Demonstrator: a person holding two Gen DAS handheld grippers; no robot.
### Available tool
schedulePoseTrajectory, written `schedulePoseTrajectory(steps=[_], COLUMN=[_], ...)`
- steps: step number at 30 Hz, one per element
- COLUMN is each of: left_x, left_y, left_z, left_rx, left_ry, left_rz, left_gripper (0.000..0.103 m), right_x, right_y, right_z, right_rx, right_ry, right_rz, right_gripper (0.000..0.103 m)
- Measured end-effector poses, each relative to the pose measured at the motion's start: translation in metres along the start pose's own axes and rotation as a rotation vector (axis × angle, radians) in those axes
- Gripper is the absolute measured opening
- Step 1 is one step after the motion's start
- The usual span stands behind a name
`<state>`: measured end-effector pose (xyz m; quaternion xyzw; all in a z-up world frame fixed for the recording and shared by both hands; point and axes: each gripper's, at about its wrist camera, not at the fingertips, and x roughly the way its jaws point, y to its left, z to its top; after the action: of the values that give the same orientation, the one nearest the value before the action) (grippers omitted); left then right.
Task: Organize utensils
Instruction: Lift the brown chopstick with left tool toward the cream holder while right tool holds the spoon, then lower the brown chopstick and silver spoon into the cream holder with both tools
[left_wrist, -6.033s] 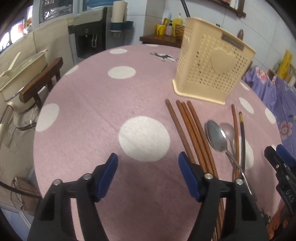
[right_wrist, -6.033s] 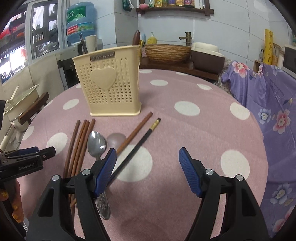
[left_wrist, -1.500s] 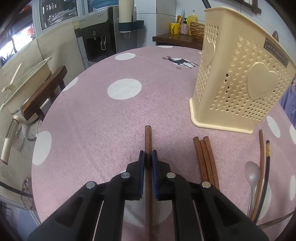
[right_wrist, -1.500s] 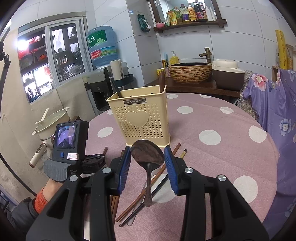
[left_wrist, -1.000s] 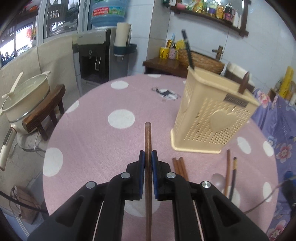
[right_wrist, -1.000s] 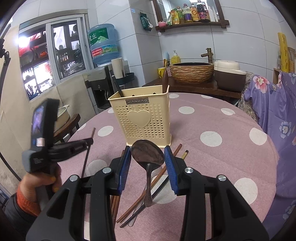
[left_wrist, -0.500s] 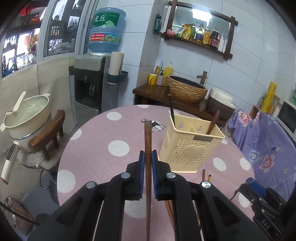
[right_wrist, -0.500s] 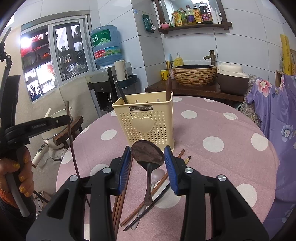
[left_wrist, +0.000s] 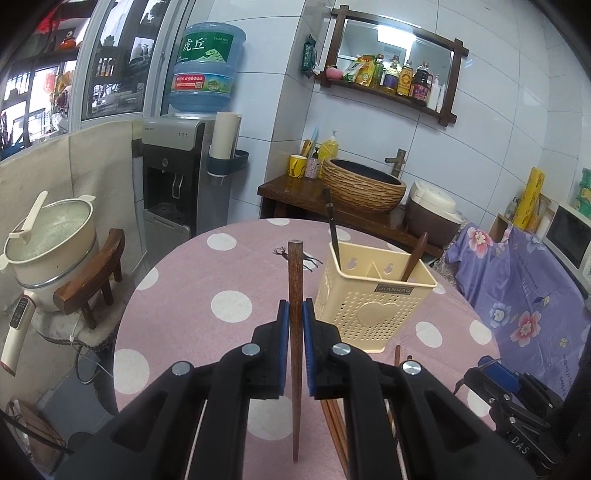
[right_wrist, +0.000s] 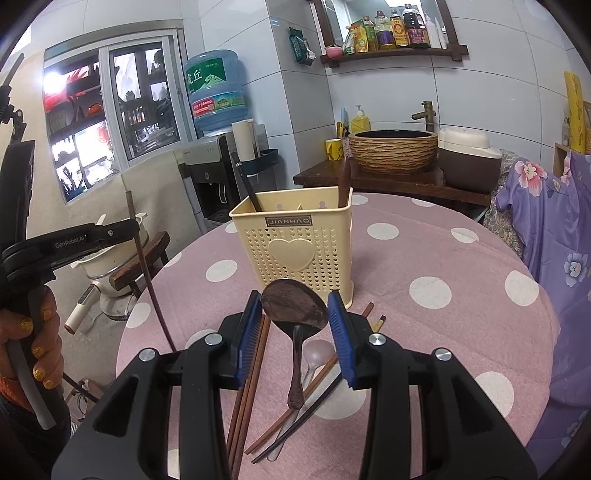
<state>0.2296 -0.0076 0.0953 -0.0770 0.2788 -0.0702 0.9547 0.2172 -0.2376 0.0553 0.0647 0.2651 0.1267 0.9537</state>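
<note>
My left gripper (left_wrist: 294, 321) is shut on a brown wooden chopstick (left_wrist: 294, 295) and holds it upright, high above the table, left of the cream utensil basket (left_wrist: 369, 306). My right gripper (right_wrist: 294, 314) is shut on the bowl of a dark spoon (right_wrist: 295, 306), its handle hanging down, in front of the basket (right_wrist: 295, 251). The basket holds a black chopstick (right_wrist: 245, 184) and a brown utensil handle (right_wrist: 344, 177). The left gripper (right_wrist: 122, 230) with its chopstick (right_wrist: 146, 266) shows at the left of the right wrist view.
Several brown chopsticks (right_wrist: 251, 373), a black chopstick (right_wrist: 295, 432) and a pale spoon (right_wrist: 314, 358) lie on the pink dotted tablecloth (right_wrist: 424, 332). A wooden stool (left_wrist: 92, 280) with a pot (left_wrist: 44, 240) stands left of the table. A flowered purple cloth (left_wrist: 517, 295) lies at the right.
My left gripper has risen well above the table with the chopstick, from table level to upright beside the basket. My right gripper holds the spoon about where it was.
</note>
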Motion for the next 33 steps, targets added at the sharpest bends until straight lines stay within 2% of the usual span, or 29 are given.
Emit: schedulePoseTrajectory(steps=[5, 11, 16, 19, 22, 26, 33], left_x=[-0.01, -0.024, -0.022, -0.013, 0.002, 0.035, 0.085], left_y=[-0.005, -0.023, -0.037, -0.043, -0.051, -0.055, -0.053], left_z=[0.022, 0.084, 0.133, 0.152, 0.157, 0.14, 0.096], left_rx=[0.009, 0.022, -0.008, -0.035, -0.037, -0.032, -0.036], left_ry=[-0.021, -0.088, -0.182, -0.196, -0.202, -0.161, -0.034], left_rz=[-0.052, -0.127, -0.12, -0.143, -0.131, -0.103, -0.09], left_gripper=[0.008, 0.008, 0.008, 0.008, 0.008, 0.008, 0.008], right_x=[-0.001, -0.004, -0.002, 0.009, 0.027, 0.057, 0.1], right_y=[0.004, 0.016, 0.025, 0.025, 0.021, 0.014, 0.006], right_z=[0.023, 0.091, 0.154, 0.175, 0.179, 0.161, 0.116], right_rx=[-0.019, -0.065, -0.086, -0.088, -0.082, -0.078, -0.089], right_ry=[-0.022, -0.109, -0.185, -0.209, -0.203, -0.168, -0.096], right_rz=[0.026, 0.028, -0.004, -0.033, -0.061, -0.094, -0.147], right_gripper=[0.038, 0.038, 0.038, 0.038, 0.038, 0.038, 0.038])
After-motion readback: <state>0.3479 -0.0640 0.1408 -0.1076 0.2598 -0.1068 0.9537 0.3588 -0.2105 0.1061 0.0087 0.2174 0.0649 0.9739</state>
